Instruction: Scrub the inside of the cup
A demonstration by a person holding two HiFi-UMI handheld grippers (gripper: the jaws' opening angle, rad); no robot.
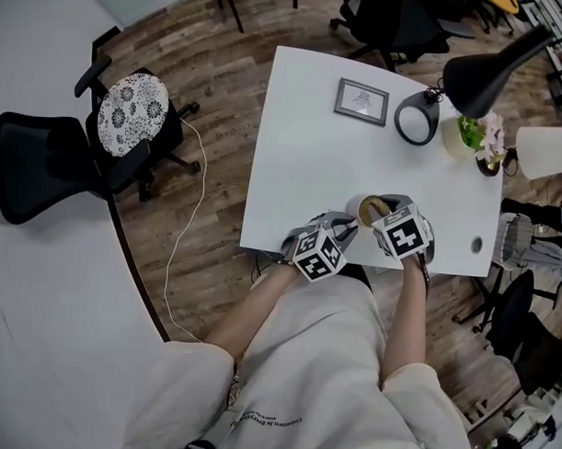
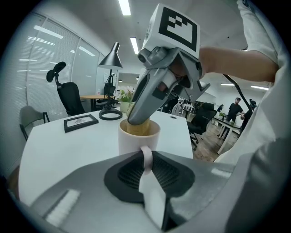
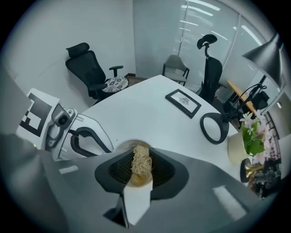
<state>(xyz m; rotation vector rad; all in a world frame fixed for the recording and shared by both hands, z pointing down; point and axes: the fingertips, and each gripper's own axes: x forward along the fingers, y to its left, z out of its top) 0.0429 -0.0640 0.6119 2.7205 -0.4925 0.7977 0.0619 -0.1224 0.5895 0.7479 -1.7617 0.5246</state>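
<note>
A cream cup [image 1: 363,208] stands near the front edge of the white table [image 1: 301,174]. My left gripper [image 1: 347,230] is shut on the cup's handle [image 2: 146,157], which shows pinched between its pads in the left gripper view. From above, my right gripper [image 1: 380,210] points down into the cup, shut on a tan fibrous scrubber [image 3: 140,163]. In the left gripper view the right gripper [image 2: 136,117] has its tips inside the cup [image 2: 138,136], with the scrubber [image 2: 137,129] below the rim. The cup's bottom is hidden.
A framed picture [image 1: 362,101], a black ring-shaped lamp base [image 1: 416,118], a black lamp shade [image 1: 493,72] and a flower pot [image 1: 473,135] sit at the far side of the table. Black office chairs [image 1: 128,122] stand to the left.
</note>
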